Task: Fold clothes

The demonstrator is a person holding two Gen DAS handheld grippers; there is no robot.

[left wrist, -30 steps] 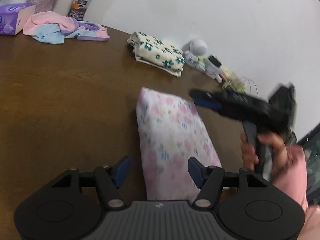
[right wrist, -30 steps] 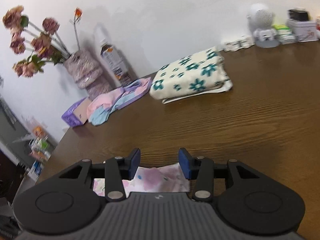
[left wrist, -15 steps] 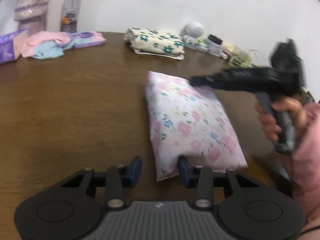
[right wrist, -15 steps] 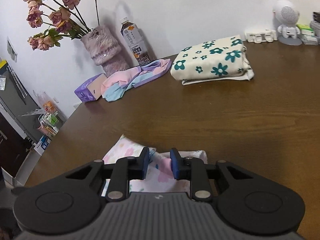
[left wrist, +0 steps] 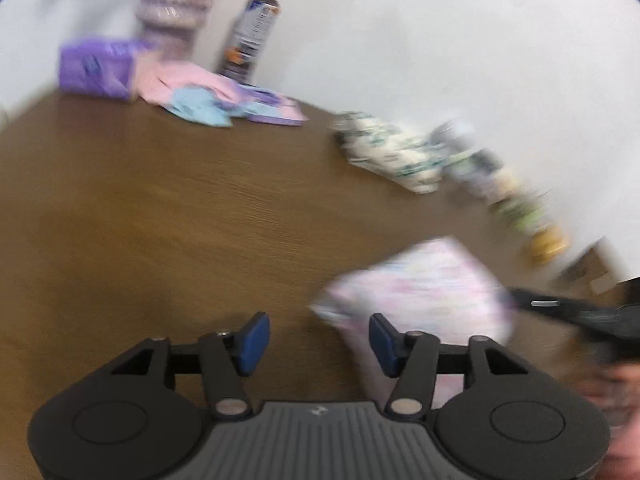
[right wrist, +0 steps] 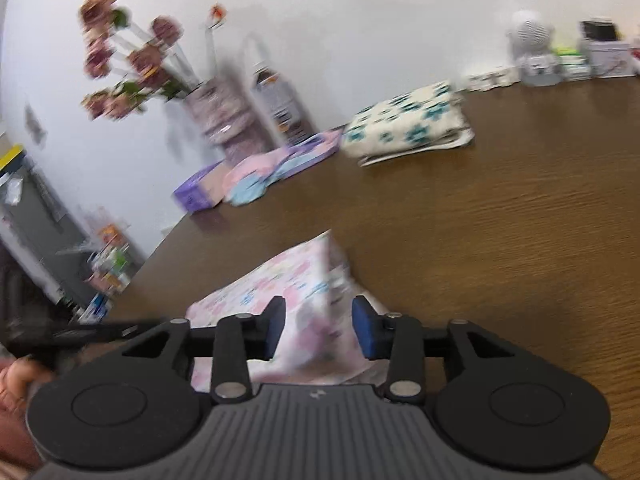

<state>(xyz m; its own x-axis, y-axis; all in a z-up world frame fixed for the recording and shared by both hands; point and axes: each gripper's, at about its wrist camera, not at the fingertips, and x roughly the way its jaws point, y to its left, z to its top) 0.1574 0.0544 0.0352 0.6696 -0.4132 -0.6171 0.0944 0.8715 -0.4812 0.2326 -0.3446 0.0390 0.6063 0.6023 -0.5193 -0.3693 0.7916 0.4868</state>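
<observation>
The pink floral garment (right wrist: 304, 300) lies folded at the table's (right wrist: 520, 240) near edge. Half a second ago both grippers pinched it; now the right gripper (right wrist: 319, 326) and left gripper (left wrist: 316, 340) gape, released, so this fold looks finished.

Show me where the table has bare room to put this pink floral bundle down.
The widest bare wood lies left of the pink floral bundle, in front of the pastel clothes. More bare table lies between the bundle and the folded teal-flowered cloth. The wall edge is crowded: purple box, vase, bottle, small items.
</observation>
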